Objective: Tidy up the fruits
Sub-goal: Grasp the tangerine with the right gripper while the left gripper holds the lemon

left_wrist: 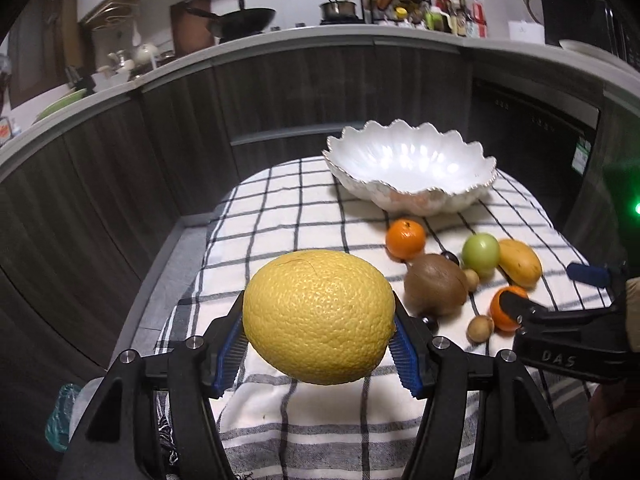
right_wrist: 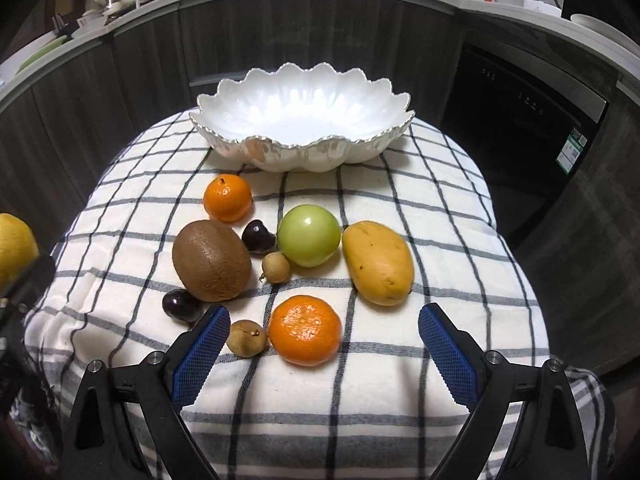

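Observation:
My left gripper (left_wrist: 319, 322) is shut on a large yellow citrus fruit (left_wrist: 318, 316) and holds it above the checked cloth (left_wrist: 280, 208). The fruit's edge shows in the right wrist view (right_wrist: 14, 248). My right gripper (right_wrist: 324, 324) is open, its blue pads on either side of a near orange (right_wrist: 305, 330); it also shows in the left wrist view (left_wrist: 550, 292). An empty white scalloped bowl (right_wrist: 224, 100) stands at the back. In front of it lie a second orange (right_wrist: 227, 197), a kiwi (right_wrist: 212, 266), a green apple (right_wrist: 309, 235), a mango (right_wrist: 378, 262), two dark plums (right_wrist: 258, 235) and two small brown longans (right_wrist: 276, 267).
The fruits lie on a checked cloth (right_wrist: 400, 208) over a small rounded table. Dark wood cabinets (left_wrist: 120, 152) and a grey counter curve around behind it, with a wok (left_wrist: 244, 20), a pot and bottles on top. A black oven front (right_wrist: 520, 120) is at the right.

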`<state>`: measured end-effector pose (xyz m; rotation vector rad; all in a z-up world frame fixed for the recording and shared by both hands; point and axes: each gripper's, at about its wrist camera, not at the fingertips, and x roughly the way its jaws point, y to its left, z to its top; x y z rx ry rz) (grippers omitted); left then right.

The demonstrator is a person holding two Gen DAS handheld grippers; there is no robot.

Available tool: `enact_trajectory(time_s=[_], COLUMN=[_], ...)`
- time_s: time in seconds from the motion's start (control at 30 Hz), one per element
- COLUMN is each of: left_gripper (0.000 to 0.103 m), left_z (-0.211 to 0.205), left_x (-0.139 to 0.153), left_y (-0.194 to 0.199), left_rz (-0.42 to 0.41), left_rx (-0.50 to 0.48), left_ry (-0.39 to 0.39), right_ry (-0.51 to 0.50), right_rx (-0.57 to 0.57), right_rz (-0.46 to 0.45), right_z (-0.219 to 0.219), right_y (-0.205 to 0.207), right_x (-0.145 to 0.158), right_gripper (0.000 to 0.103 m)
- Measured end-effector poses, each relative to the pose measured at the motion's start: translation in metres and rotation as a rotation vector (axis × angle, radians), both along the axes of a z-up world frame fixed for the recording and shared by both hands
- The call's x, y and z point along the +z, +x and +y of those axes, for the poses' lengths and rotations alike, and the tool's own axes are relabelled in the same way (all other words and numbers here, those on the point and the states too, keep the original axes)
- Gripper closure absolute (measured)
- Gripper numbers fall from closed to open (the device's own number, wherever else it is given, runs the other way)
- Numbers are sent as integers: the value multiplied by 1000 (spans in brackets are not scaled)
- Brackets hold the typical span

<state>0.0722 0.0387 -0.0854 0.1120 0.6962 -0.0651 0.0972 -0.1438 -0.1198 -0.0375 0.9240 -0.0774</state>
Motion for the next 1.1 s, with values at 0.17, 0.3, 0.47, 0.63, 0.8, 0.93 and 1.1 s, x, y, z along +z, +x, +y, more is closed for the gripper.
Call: enact_trajectory(time_s=[0.17,0.3,0.47,0.63,0.8,0.93,1.1], left_gripper=[41,41,41,41,41,41,41], left_z=[6,9,10,4,2,-1,-4], left_x=[-8,-13,-15,-15,-15,-13,-11], left_y=[8,14,19,20,20,20,20], left_rz=[26,40,39,36,33,31,28], left_rx=[10,20,29,18,14,10,5], left_ry=[-15,-24,-21,-12,-9,-5,2], right_ry=[1,43,48,70,95,147,150], right_rx=[-25,-14,-28,-65,-66,-43,-23], right_rz=[31,83,79,105,116,115,112], right_z=[0,4,4,-4,-7,-7,-6], right_y=[9,17,21,26,28,26,25], right_x=[-11,-25,-30,-35,-35,-36,-35], right_gripper=[17,31,31,31,31,52,57])
